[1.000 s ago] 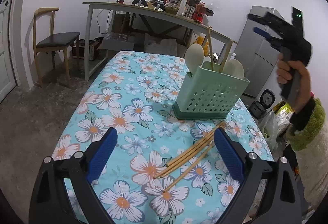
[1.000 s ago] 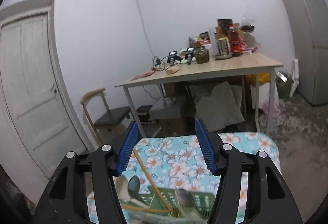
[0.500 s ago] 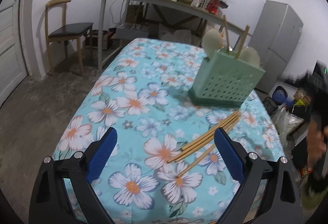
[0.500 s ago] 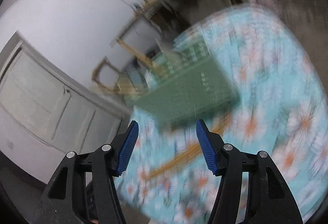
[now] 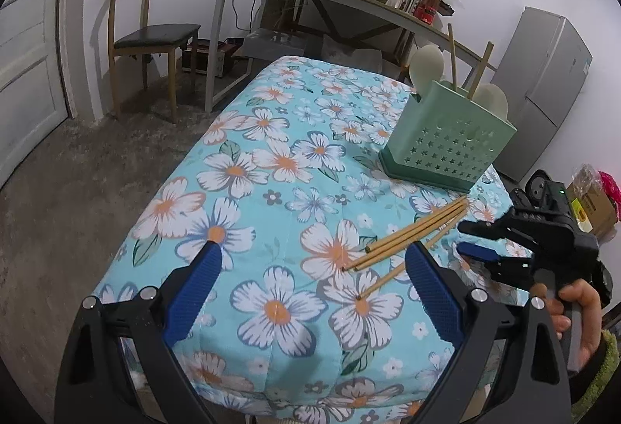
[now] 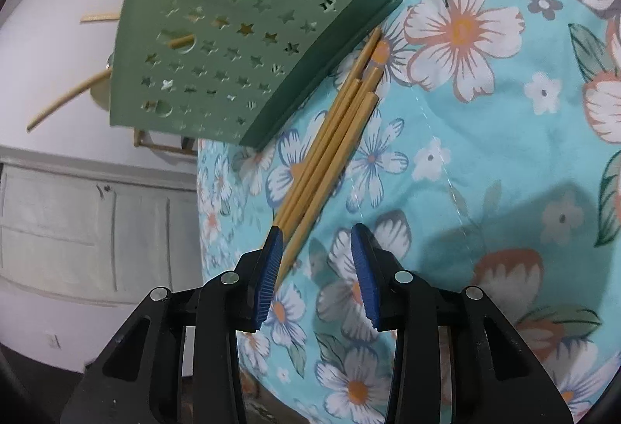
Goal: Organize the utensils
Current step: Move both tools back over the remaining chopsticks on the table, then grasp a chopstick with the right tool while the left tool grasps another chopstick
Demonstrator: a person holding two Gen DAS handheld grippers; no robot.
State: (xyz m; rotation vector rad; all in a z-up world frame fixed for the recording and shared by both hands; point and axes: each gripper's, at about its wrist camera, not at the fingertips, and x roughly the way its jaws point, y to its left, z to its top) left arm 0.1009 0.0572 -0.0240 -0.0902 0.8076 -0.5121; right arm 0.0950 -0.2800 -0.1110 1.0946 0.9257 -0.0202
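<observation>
Bamboo-coloured wooden chopsticks [image 6: 330, 148] lie loose in a small bundle on the flower-printed turquoise cloth of the surface [image 6: 485, 160], running from the lower centre of the right wrist view up toward the dark base of the pale green plastic utensil holder with star-shaped holes [image 6: 240, 36]. Their far ends rest just beside that base; whether they touch it cannot be told. In the left wrist view the same chopsticks [image 5: 415, 237] sit right of centre, one lying a little apart from the others, with the holder [image 5: 450, 144] behind them at the upper right, already carrying pale spoons and two upright sticks.

The step in hand appears to be the pick-up of the loose chopsticks. The right tool [image 6: 316, 265] points down at their near ends with its jaws partly apart and just drawn narrower; the left blue pad overlaps the ends of the bundle in the picture, but nothing is pinched between the pads. The left tool [image 5: 310, 292] hovers above the cloth at the lower centre, its jaws wide and holding nothing.

The next move probably calls for shifting the right tool sideways so the stick ends sit between the pads, then squeezing. Thin round sticks on soft cloth may roll or splay, so a low, centred grip seems wise.
</observation>
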